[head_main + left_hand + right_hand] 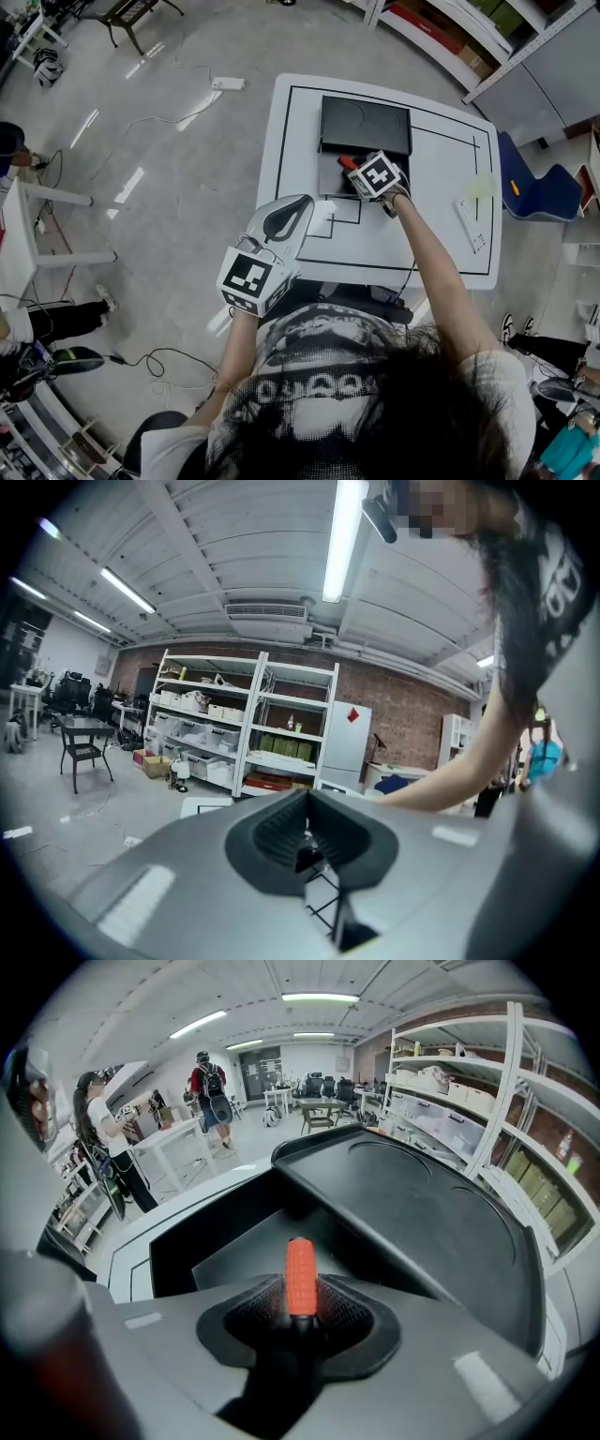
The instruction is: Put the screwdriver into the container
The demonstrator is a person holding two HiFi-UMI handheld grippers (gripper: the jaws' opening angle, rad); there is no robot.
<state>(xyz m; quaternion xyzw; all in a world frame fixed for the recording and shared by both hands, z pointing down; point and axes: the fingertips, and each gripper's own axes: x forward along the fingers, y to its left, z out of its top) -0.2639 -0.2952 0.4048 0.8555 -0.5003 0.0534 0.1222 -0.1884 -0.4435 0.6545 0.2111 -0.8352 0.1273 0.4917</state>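
A screwdriver with an orange ribbed handle (300, 1277) sits between the pads of my right gripper (300, 1314), its handle sticking out past them; the pads look pressed on it. In the head view this gripper (352, 169) hovers over the open front part of the black container (330, 178), whose lid (366, 125) lies folded back, and the red handle (347, 161) shows just beyond the marker cube. The container's floor (239, 1246) lies right below the handle. My left gripper (296, 210) hangs over the table's near left edge, jaws together, nothing in them (307, 844).
The white table (441, 239) carries black outline marks, a white strip-shaped item (472, 225) at its right and a sheet of paper (323, 216) near my left gripper. A blue chair (539, 192) stands to the right. Shelving (248, 724) lines the wall. People (208, 1087) stand farther off.
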